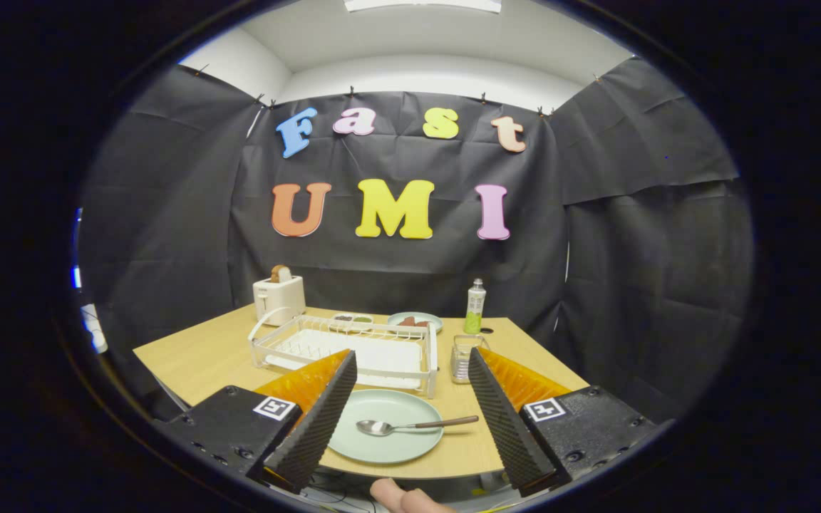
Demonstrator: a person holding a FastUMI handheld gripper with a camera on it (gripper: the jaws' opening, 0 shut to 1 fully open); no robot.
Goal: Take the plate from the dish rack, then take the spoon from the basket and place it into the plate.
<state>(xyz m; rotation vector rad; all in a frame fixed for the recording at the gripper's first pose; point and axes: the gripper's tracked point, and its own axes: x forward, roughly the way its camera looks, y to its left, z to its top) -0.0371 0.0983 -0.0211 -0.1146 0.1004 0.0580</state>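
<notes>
A pale green plate [385, 426] lies flat on the wooden table [197, 356], near its front edge and just in front of the white dish rack [353, 349]. A spoon [414, 425] with a metal bowl and brown handle rests across the plate, handle pointing right past the rim. My gripper [407, 417] hovers above the plate, open wide, with nothing between its fingers. The plate and spoon sit in the gap between the two fingers. A small clear basket [466, 356] stands right of the rack, partly hidden by the right finger.
At the back of the table stand a white toaster [279, 298] with bread in it, a small dish [353, 320], a plate with food [415, 321] and a green bottle [475, 308]. A person's fingertip [400, 496] shows below the table's front edge.
</notes>
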